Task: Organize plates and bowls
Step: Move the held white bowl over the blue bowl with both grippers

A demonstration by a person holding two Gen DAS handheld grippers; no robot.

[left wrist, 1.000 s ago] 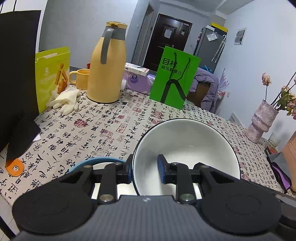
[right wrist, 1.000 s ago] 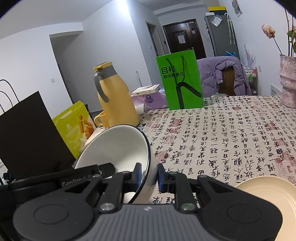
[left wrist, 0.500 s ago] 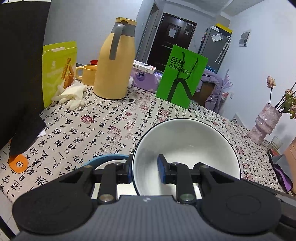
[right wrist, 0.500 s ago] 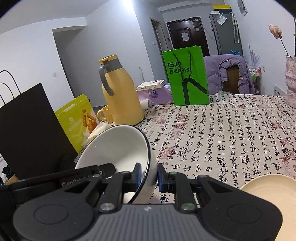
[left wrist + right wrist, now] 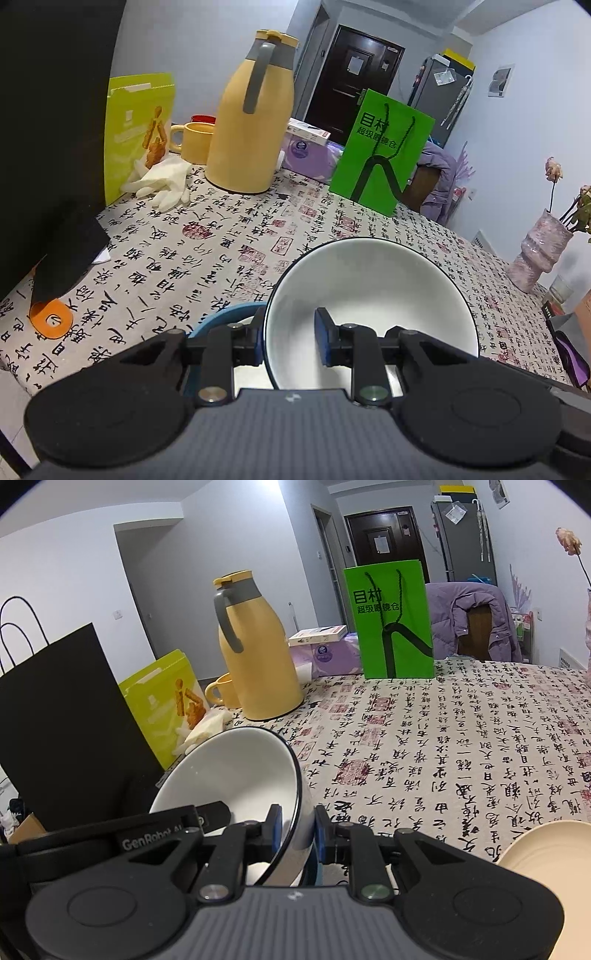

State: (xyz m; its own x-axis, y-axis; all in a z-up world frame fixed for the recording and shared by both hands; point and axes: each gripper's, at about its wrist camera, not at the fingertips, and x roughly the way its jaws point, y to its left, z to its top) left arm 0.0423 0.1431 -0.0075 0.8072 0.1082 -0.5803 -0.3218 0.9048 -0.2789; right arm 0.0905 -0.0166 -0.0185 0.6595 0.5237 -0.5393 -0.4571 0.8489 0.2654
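The yellow jug (image 5: 255,122) looms nearer than before; both tools, left tool (image 5: 290,341) and right tool (image 5: 297,830), stay clamped on the white bowl's (image 5: 369,295) rim, low centre, above the worktop (image 5: 229,236).

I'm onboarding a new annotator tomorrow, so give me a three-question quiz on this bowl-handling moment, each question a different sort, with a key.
1. True or false: the left gripper and the right gripper both clamp the rim of the same white bowl.
2. Multiple choice: what stands directly behind the yellow thermos, partly hidden by it? A) a yellow mug B) a pink vase C) a green bag
3. Fill in: near the right gripper, at the right wrist view's lower right edge, lies a cream-coloured ____.

Key:
1. True; each has one finger inside and one outside the wall.
2. A, the yellow mug.
3. plate.
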